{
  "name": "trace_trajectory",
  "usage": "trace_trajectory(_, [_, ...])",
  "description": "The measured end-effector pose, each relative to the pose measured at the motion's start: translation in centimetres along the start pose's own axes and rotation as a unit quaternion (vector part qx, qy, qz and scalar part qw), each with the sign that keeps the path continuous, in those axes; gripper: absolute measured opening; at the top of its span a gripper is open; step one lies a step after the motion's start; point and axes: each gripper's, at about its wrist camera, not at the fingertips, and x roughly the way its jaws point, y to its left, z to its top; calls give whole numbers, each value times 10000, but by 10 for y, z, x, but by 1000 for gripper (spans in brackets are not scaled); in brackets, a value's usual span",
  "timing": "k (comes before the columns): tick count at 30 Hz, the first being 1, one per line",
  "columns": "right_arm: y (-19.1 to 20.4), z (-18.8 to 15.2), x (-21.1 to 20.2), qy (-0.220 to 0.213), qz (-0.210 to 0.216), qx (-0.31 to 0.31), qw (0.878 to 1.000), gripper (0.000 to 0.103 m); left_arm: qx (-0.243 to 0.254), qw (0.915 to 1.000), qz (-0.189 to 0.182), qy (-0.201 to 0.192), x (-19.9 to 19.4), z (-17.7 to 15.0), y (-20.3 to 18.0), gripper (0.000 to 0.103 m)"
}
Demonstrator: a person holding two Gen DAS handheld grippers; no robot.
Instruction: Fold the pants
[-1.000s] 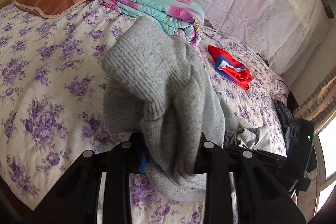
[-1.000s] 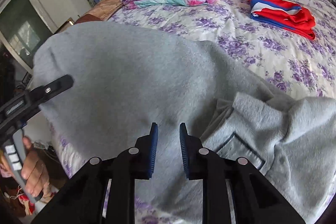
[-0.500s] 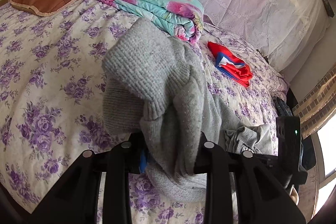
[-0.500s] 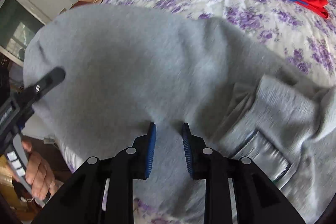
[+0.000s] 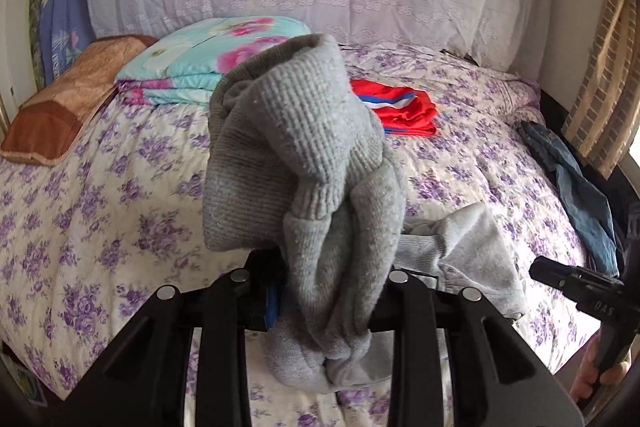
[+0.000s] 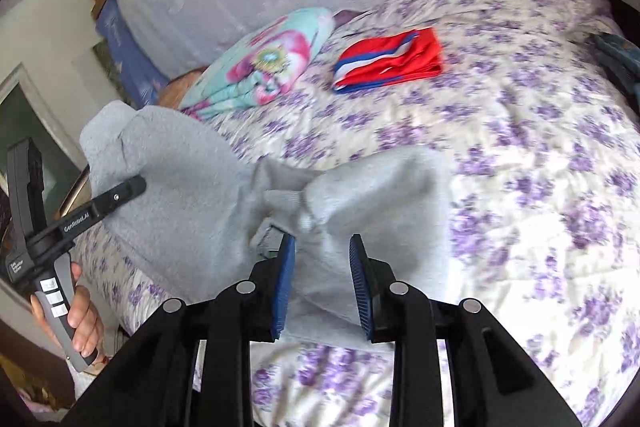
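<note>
The bed (image 5: 120,187) with its purple-flowered cover fills both views, a folded floral quilt (image 5: 208,67) and a folded red garment (image 6: 392,59) lying well back on it. The grey pants (image 6: 192,211) hang lifted between the two tools, one end bunched up, the rest sagging down to the cover. The left hand-held gripper (image 5: 324,303) is clenched on a thick wad of ribbed cuff and leg. The right hand-held gripper (image 6: 322,283) has just been widening its jaws; grey cloth sits between the blue pads, but whether they press on it I cannot tell. To do this step well, I judge both ends should be kept taut and level, then laid flat on open cover, smoothing the bunched cuff before any crease
</note>
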Motion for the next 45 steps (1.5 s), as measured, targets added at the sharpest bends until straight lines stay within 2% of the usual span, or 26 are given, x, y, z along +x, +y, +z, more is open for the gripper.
trace_trajectory(3, [-41,-11,-20,-173,-45,360,9992,30,597,9979,166,178,16,7,-61,28])
trace_trajectory(6, [-73,-23,-32,-226,-57,622,9978,30,987,9935,24,563,50,4,-116,28])
trace_trajectory(9, [-90,-35,-32,-213,-71,805,9965,30,1579,9818,51,1058,92,-20,-168,28])
trace_trajectory(11, [-99,-39,-28,-176,-92,916,9956,30,1842,9746,302,1235,117,-36,-188,33])
trace_trajectory(13, [-105,-42,-22,-84,-116,975,9951,30,1942,9720,457,1238,124,-44,-196,43])
trace_trajectory(14, [-107,-43,-17,-25,-102,989,9950,30,1994,9712,414,1234,120,-45,-200,49])
trace_trajectory(15, [-107,-44,-14,29,-89,995,9950,31,2027,9710,182,1258,113,-45,-202,69])
trace_trajectory(16, [-108,-44,-11,69,-84,1005,9949,31,2029,9712,-136,1243,102,-44,-204,78])
trace_trajectory(20, [-109,-44,-9,71,-134,1035,9945,35,1896,9667,-1364,1050,47,-34,-199,78])
trace_trajectory(21, [-109,-42,-10,67,-153,1028,9946,35,1780,9683,-1493,923,35,-27,-188,78])
trace_trajectory(23, [-105,-38,-12,57,-126,992,9950,35,1565,9766,-1319,658,19,-15,-169,78])
trace_trajectory(24, [-101,-32,-14,26,-62,957,9954,35,1448,9806,-1179,598,18,-9,-158,75])
trace_trajectory(26, [-86,-17,-19,-64,110,757,9970,35,1092,9866,-1022,656,28,1,-129,63])
trace_trajectory(27, [-73,-9,-21,-96,203,571,9981,35,851,9881,-1002,800,38,2,-114,53])
trace_trajectory(28, [-59,0,-21,-128,308,366,9988,35,600,9885,-977,982,50,3,-99,36])
trace_trajectory(30, [-31,18,-20,-142,514,23,9986,35,194,9846,-1083,1358,71,-3,-73,18])
trace_trajectory(33, [10,45,-10,-104,707,-472,9963,35,-61,9754,-1458,1654,85,-22,-59,15])
trace_trajectory(36, [31,62,18,174,421,-777,9959,36,-7,9701,-1688,1742,90,-37,-68,15])
trace_trajectory(39, [12,51,53,769,-114,-573,9953,36,120,9702,-1670,1754,91,-49,-79,15])
trace_trajectory(41, [-14,29,71,1005,-430,-382,9933,35,186,9666,-1839,1774,92,-58,-84,16])
trace_trajectory(43, [-33,10,86,1027,-586,-287,9926,35,192,9616,-1988,1885,101,-69,-90,15])
trace_trajectory(45, [-30,7,84,893,-630,-429,9931,36,271,9646,-1875,1833,104,-74,-94,15])
